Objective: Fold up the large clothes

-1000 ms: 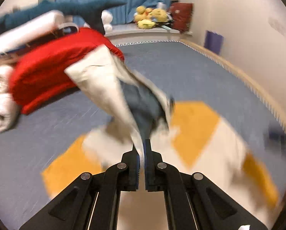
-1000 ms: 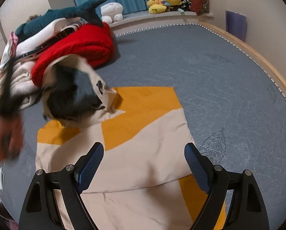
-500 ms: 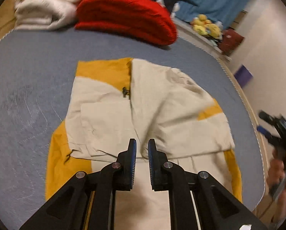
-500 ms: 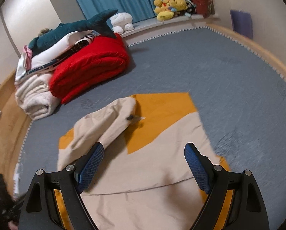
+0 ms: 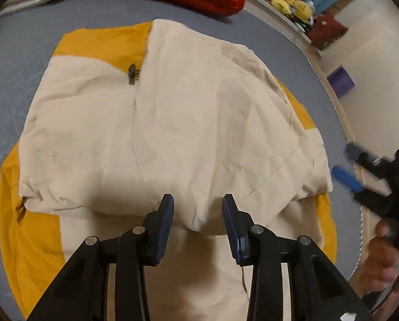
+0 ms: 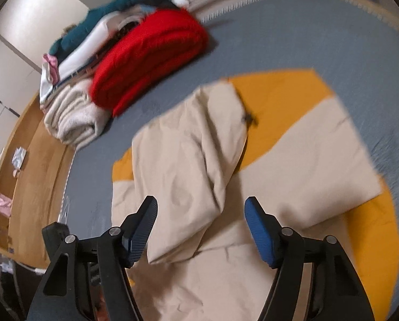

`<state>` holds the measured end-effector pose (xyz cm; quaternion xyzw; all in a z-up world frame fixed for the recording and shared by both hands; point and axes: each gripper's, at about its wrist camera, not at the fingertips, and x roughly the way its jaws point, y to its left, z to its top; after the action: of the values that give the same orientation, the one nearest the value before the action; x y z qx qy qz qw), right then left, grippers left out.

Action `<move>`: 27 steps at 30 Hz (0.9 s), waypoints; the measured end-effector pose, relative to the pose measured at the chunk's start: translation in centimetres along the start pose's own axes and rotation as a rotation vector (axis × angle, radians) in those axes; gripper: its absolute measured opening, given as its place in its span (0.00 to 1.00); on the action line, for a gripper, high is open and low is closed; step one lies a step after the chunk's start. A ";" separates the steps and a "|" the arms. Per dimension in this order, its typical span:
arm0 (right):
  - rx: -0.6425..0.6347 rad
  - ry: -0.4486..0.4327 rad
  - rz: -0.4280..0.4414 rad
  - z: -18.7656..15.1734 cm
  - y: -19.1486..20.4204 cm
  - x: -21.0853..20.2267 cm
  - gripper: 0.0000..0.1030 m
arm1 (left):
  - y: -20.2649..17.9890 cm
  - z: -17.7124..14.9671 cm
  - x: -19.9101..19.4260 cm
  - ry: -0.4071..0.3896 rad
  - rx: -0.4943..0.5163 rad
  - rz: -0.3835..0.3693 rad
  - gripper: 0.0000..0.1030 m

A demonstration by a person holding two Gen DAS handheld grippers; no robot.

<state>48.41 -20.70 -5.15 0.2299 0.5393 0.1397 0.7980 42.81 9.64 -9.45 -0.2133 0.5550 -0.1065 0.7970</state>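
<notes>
A beige and mustard-yellow jacket [image 5: 199, 107] lies spread on the grey-blue bed [image 5: 12, 67]. One beige part of it is folded over the middle, and a small black zip pull [image 5: 131, 73] shows beside the fold. My left gripper [image 5: 198, 200] hovers over the near edge of that fold. Its jaws are opening, with a hump of beige cloth between the tips and the pads not pressing on it. My right gripper [image 6: 200, 203] is over the same jacket [image 6: 306, 160] from the other side. Its jaws are closing, still wide, over a loose beige fold [image 6: 188, 147].
A red blanket [image 6: 151, 53], a white fleece roll [image 6: 71, 115] and a teal plush lie stacked at the bed's far side. Plush toys [image 5: 290, 0] sit on a ledge and a purple box [image 5: 341, 80] stands by the wall. A hand [image 5: 386, 254] holds the right gripper [image 5: 344, 163].
My left gripper let go of the lifted beige part, which now lies flat across the jacket, then sank and widened. My right gripper came down closer and its jaws narrowed.
</notes>
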 end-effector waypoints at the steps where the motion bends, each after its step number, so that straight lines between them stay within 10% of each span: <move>1: 0.021 0.019 0.008 -0.2 -0.3 0.9 0.66 | 0.7 0.1 -0.1 0.001 -0.043 -0.015 0.34; 5: 0.093 0.067 0.014 -0.3 -1.5 3.7 0.66 | 3.7 0.3 0.6 0.027 -0.159 -0.034 0.34; 9: 0.146 0.080 0.037 -0.2 -2.6 5.1 0.24 | 5.5 -0.1 2.4 0.081 -0.260 -0.129 0.33; 12: 0.128 0.063 0.065 -0.2 -2.4 5.4 0.11 | 5.9 -0.2 2.5 0.077 -0.299 -0.152 0.29; 16: 0.111 0.016 0.103 0.2 -1.9 4.0 0.05 | 6.1 0.0 1.6 0.028 -0.329 -0.185 0.03; 24: 0.088 -0.185 0.300 1.2 -0.1 -1.6 0.04 | 2.8 2.2 -5.7 -0.258 -0.139 -0.189 0.01; 27: 0.107 -0.131 0.185 0.9 -0.9 -0.3 0.04 | 2.2 2.2 -4.9 -0.232 -0.107 -0.111 0.01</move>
<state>49.12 -21.79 -5.03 0.3296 0.4693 0.1685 0.8017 42.94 14.10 -5.75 -0.2966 0.4515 -0.0952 0.8361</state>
